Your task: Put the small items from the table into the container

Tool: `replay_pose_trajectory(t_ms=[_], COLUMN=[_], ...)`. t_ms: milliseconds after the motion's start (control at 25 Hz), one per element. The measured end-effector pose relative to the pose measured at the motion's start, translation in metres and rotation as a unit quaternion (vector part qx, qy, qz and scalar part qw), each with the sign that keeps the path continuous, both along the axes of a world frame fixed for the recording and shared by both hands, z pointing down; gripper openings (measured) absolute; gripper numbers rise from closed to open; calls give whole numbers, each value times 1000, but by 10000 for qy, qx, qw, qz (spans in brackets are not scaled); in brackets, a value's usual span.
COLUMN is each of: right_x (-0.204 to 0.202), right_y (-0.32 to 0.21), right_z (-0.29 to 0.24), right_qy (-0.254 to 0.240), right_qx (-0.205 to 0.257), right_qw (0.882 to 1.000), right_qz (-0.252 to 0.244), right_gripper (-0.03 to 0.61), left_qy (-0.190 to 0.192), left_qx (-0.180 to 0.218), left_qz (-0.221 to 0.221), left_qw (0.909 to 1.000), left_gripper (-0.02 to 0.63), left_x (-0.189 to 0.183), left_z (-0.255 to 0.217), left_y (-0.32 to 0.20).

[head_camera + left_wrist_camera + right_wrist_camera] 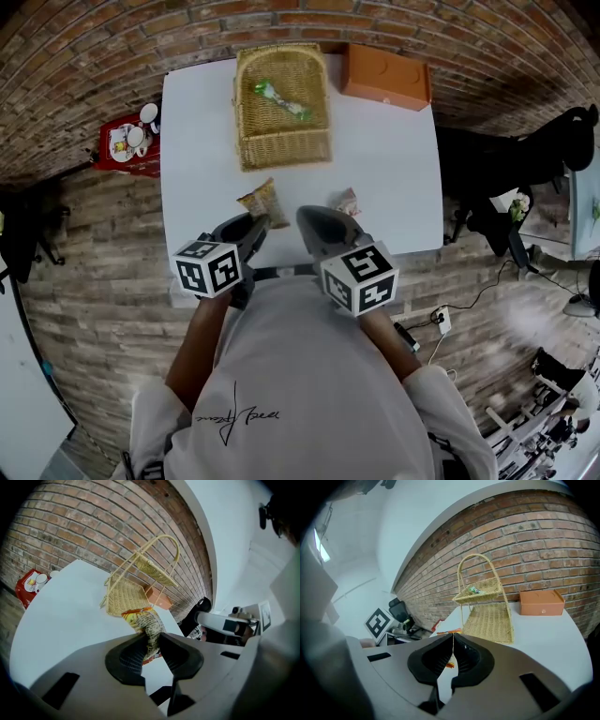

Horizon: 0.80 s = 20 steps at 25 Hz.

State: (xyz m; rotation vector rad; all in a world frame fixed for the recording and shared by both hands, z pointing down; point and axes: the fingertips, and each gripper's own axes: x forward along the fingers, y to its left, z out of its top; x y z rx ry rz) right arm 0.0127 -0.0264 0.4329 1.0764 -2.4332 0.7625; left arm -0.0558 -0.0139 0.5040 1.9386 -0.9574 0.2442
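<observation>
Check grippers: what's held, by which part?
Left gripper pinches the yellow packet by its lower end; right gripper is shut on the thin edge of a small packet.

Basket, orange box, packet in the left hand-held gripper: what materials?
Basket: woven wicker or rattan, matt tan, open weave visible. Orange box: probably leatherette or card, smooth matt faces, crisp edges; can't settle. Packet: likely printed plastic film, crinkled where pinched.
</observation>
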Motion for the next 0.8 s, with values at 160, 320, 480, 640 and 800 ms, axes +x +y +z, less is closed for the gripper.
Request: replay_pose_trajectory(t_ms=[160,320,480,640,800], right_x=[0,1,3,5,6], right_y=[0,-1,-1,0,0], right_z=[-1,-1,-2,-3,-2], right_qy=[3,-4,-15,-26,-19], right_qx=[15,27,44,52,43], right_qw=[10000,10000,10000,10000,10000], right_qz=[-10,7,32,67,87], right_gripper=[23,22,23,23,23], left_qy=[16,38,30,80,83], left_qx=[145,222,269,290,350], left_qz=[0,-1,11,-103,-69], left_qw=[9999,9997,9996,9995,9993], left_gripper=[95,94,94,94,94], left_x=[0,1,2,-2,1], left_z=[-12,-19,-22,-24,-26], left_y=[-3,-6,-9,-16,-24])
